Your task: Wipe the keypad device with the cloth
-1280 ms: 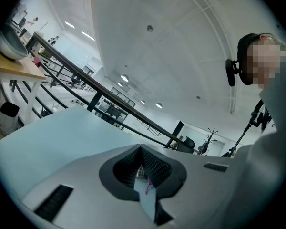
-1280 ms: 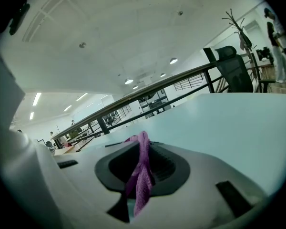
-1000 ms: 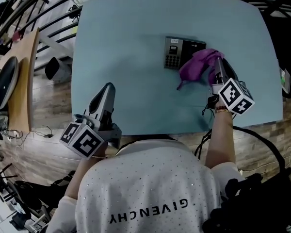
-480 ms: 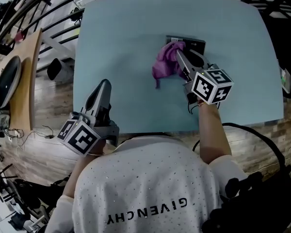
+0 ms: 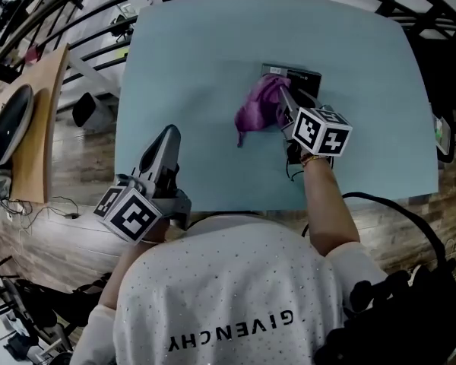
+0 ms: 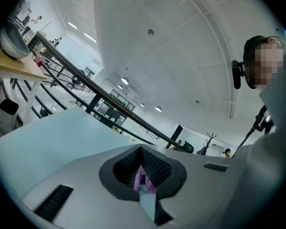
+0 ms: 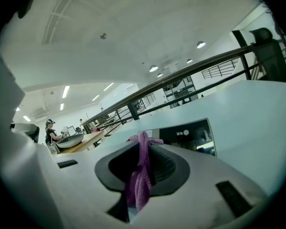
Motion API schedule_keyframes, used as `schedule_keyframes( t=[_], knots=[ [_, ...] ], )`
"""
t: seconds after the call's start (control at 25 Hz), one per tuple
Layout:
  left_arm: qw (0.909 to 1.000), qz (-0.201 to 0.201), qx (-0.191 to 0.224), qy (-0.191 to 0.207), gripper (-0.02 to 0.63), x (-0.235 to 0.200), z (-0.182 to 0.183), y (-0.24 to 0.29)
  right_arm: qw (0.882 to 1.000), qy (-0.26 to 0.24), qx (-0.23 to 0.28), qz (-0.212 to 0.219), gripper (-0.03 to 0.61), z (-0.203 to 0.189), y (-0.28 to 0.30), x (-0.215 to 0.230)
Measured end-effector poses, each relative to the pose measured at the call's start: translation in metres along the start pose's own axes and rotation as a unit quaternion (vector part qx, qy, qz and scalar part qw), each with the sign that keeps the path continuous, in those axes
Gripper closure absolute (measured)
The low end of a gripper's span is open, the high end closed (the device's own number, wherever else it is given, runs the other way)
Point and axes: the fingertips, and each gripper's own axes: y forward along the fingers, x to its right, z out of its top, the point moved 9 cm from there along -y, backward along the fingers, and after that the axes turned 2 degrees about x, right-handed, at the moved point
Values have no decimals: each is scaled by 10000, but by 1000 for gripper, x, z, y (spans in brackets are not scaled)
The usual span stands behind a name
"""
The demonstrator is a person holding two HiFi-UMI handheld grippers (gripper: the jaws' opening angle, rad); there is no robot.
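The left tool [image 5: 168, 138] stays near the front edge of the light blue worktop [image 5: 197, 52], same as before. Its own view shows its jaws pressed together with only a thin slit between them, and nothing is held.

A second ago the crumpled purple cloth [image 5: 257, 106] lay on the right part of the black keypad device [image 5: 305, 74]. Now it covers the left part and hangs past the device's left edge onto the worktop. The right tool [image 5: 283, 96] has come left with it and is pinching the cloth.

Left of the worktop stands a wooden side desk [image 5: 44, 105], well apart.

In the head view the cloth hides the keys. The right gripper view shows a fold of cloth squeezed between the jaws, with the device's dark glossy face just behind.
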Motion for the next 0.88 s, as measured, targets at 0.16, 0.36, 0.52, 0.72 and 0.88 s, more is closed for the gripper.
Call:
schedule_keyframes(
  t=[0.16,0.36,0.52,0.72,0.88],
  knots=[
    [10000,11,-16,-75,623,-3,-2,1,9998,81,108,-110,515,-1,-6,7],
    [9999,-102,-40,-75,623,1,-3,9,9995,65,142,-281,515,0,-14,18],
    [9998,-167,-38,-103,623,1,-2,11,9987,-10,175,-472,515,0,-24,24],
    [9996,-253,-30,-102,623,4,-1,13,9974,78,227,-676,515,0,-37,37],
    [9995,-282,-40,-110,623,7,-4,17,9962,105,278,-818,515,-1,-46,48]
  ],
)
